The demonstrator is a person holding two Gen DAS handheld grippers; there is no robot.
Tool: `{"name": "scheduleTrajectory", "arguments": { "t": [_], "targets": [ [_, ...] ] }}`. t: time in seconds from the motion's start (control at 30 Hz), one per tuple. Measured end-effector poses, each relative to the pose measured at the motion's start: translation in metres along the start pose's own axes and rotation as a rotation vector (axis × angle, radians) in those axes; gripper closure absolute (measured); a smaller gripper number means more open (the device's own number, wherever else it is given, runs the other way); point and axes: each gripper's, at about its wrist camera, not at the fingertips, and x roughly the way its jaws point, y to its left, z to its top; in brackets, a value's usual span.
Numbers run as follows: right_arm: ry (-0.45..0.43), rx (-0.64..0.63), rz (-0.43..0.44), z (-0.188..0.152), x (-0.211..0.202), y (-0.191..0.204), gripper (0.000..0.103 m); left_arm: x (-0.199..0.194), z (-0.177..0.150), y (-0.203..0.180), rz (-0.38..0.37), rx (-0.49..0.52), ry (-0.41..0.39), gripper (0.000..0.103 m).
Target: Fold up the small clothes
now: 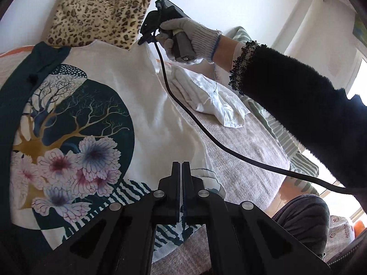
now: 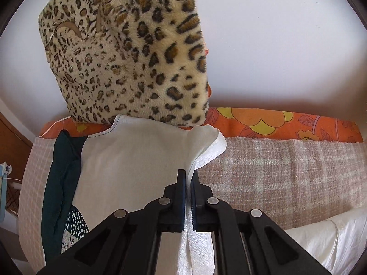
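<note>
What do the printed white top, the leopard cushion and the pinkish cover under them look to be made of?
Printed white top: thin woven cloth, likely cotton, matte; a fine herringbone texture shows near the right tongs.
Leopard cushion: short plush faux fur, with a soft, visible nap.
Pinkish cover: coarse textured weave, perhaps terry or chenille, with a faint pale check.
</note>
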Motion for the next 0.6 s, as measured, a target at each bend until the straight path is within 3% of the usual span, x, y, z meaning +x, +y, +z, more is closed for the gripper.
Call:
{"name": "scheduleTrajectory", "arguments": {
  "t": [0.27,0.3,0.33,0.37,0.4,0.6],
  "targets": [
    [0.029,-0.133,-0.064,0.0,0.012,0.069,0.102,-0.007,-0.009,0.002,-0.007,0.034,0.006,0.101],
    [0.032,-0.14,-0.067,-0.002,0.011,0.071,0.102,-0.004,-0.008,0.001,-0.013,0.035,0.006,0.099],
    [0.034,-0.144,-0.069,-0.003,0.011,0.071,0.102,0.0,-0.007,0.0,-0.026,0.034,0.017,0.089],
    [0.037,-0.144,-0.072,-0.003,0.012,0.072,0.102,0.005,-0.006,-0.001,-0.034,0.034,0.031,0.07],
    [0.038,-0.144,-0.073,-0.003,0.013,0.072,0.102,0.011,-0.005,-0.002,-0.047,0.039,0.039,0.066],
    [0.026,-0.128,-0.081,0.001,0.007,0.066,0.102,0.051,-0.004,-0.019,-0.081,0.074,0.146,0.064]
  ]
}}
